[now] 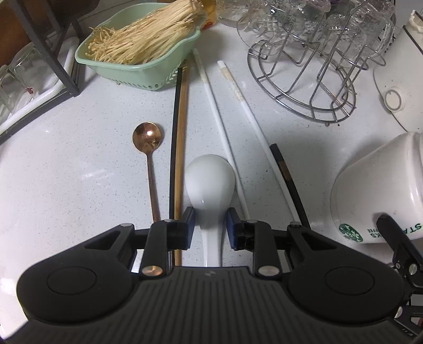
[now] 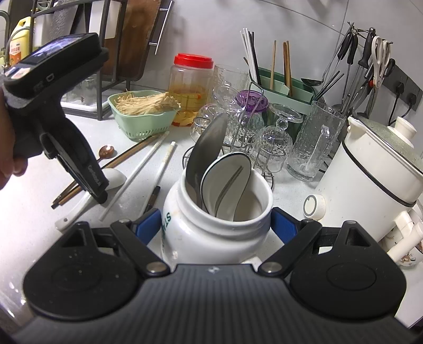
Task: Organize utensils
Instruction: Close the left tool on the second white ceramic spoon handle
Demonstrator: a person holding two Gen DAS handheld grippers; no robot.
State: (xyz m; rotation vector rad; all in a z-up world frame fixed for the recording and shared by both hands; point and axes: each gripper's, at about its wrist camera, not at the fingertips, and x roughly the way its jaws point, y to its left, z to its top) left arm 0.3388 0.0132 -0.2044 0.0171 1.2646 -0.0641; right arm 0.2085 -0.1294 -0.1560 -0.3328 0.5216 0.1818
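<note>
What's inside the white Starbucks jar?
The white jar holds a metal spoon and a white ceramic spoon, bowls up. Their handles and the jar's bottom are hidden.

Speckled countertop (image 1: 79, 185) bears chopsticks (image 1: 179, 148), spoons (image 1: 208, 182), basket (image 1: 137, 66).

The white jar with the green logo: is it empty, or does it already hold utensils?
Not empty: the white jar holds a metal spoon and a white ladle.

A green basket (image 1: 137, 66) of enoki mushrooms (image 1: 148, 37) is sitting well ahead of the gripper, to its left. A wire rack (image 1: 304, 87) holding upturned glasses (image 1: 351, 23) is standing ahead to its right. A red-lidded jar (image 2: 191, 90) is standing behind the basket, and a white cooker (image 2: 375, 174) is sitting far right.
</note>
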